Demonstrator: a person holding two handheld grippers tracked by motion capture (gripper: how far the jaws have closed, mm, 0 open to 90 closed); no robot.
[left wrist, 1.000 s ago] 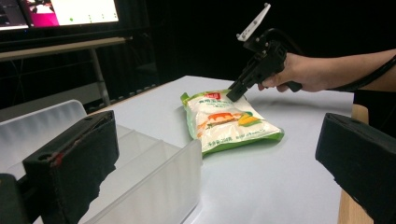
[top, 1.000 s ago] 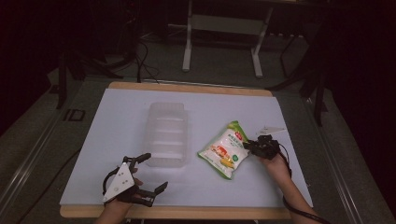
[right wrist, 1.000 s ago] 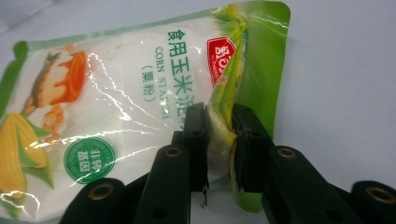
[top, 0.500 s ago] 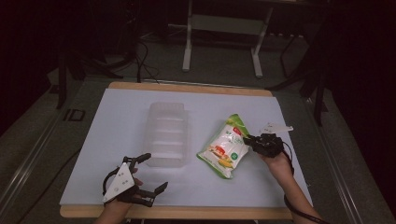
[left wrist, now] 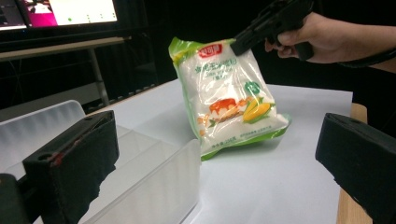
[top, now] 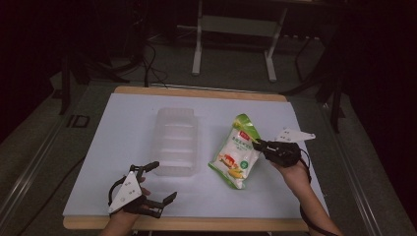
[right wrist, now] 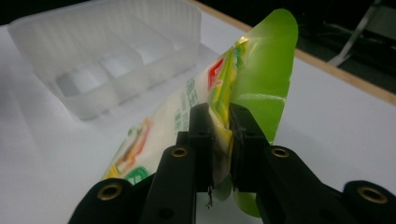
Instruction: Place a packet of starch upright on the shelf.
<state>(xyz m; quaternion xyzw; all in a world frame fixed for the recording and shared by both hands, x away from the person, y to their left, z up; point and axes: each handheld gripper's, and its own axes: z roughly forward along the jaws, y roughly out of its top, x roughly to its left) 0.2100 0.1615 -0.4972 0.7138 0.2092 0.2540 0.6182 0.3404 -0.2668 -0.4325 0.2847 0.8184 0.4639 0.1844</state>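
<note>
In the high view the right gripper (top: pixel 259 146) is pinching the side edge of the green and white snack bag (top: pixel 236 155), and compared with a second ago the bag is standing steeper, its upper end now lifted off the white table mat (top: pixel 123 128) while its lower end is still resting there; the jaws have just been closing onto the bag's edge, so the grip seems to be firm enough for carrying. The clear plastic tray (top: pixel 176 142) is lying to the gripper's left, probably where the bag is heading. The left gripper (top: pixel 160 186) is waiting near the front edge, jaws spread wide and holding nothing. In the left gripper view the bag (left wrist: pixel 229 93) is hanging ahead between its open jaws, with the tray's wall (left wrist: pixel 154 182) close below. In the right gripper view the bag's seam (right wrist: pixel 223 126) is being squeezed between the two pads. Beyond the wooden table edge, the room is lying dark, with metal stand legs and cables on a grey floor.
</note>
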